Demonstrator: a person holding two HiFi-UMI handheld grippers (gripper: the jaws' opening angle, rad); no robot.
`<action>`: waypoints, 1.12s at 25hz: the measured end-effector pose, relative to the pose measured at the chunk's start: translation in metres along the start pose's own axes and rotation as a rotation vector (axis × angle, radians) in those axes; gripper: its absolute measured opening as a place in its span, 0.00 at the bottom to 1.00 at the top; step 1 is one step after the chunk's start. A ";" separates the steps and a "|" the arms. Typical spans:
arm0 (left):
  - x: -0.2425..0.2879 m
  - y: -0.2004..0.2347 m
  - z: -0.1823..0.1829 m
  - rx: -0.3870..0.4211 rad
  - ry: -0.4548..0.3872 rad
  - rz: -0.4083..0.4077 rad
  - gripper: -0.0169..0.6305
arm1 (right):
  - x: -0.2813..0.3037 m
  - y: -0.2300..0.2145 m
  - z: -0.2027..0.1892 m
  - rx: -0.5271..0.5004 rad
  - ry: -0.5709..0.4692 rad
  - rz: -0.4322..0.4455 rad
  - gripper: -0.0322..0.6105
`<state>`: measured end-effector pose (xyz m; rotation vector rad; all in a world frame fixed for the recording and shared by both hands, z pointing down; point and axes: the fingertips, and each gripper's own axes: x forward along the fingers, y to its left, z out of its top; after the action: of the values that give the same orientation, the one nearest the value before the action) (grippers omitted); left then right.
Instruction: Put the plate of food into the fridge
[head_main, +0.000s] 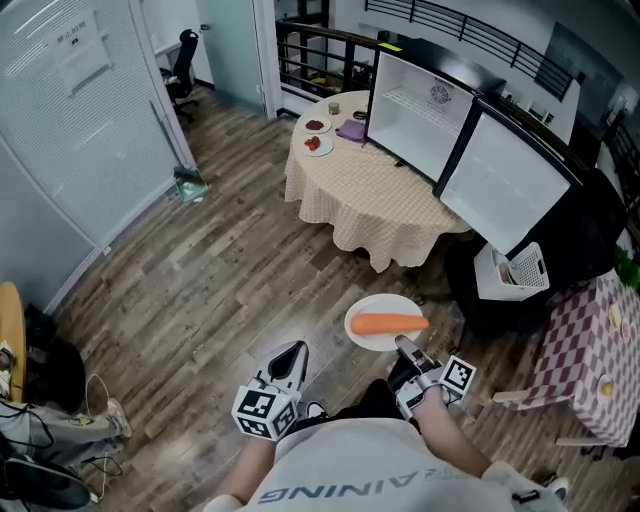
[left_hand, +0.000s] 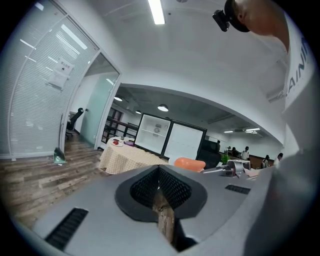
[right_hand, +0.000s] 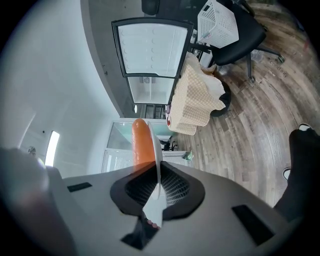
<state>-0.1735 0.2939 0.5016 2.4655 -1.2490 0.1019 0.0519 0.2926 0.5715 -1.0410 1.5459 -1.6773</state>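
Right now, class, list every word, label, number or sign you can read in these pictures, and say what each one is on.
"AINING", part of a longer word, on the person's shirt.
Paper notices on the glass wall: too small to read.
Round label inside the fridge: too small to read.
Marker cubes: square patterns only, no letters.
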 end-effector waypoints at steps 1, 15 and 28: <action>0.000 0.003 -0.001 -0.007 0.001 0.005 0.04 | 0.004 0.000 -0.001 -0.002 0.007 -0.003 0.11; 0.080 0.051 0.032 0.005 0.025 0.091 0.04 | 0.108 0.011 0.061 0.002 0.096 0.028 0.11; 0.210 0.056 0.079 0.026 0.023 0.114 0.04 | 0.175 0.016 0.174 0.002 0.116 0.021 0.11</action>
<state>-0.0990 0.0752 0.4935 2.4069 -1.3865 0.1769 0.1148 0.0539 0.5802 -0.9374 1.6221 -1.7513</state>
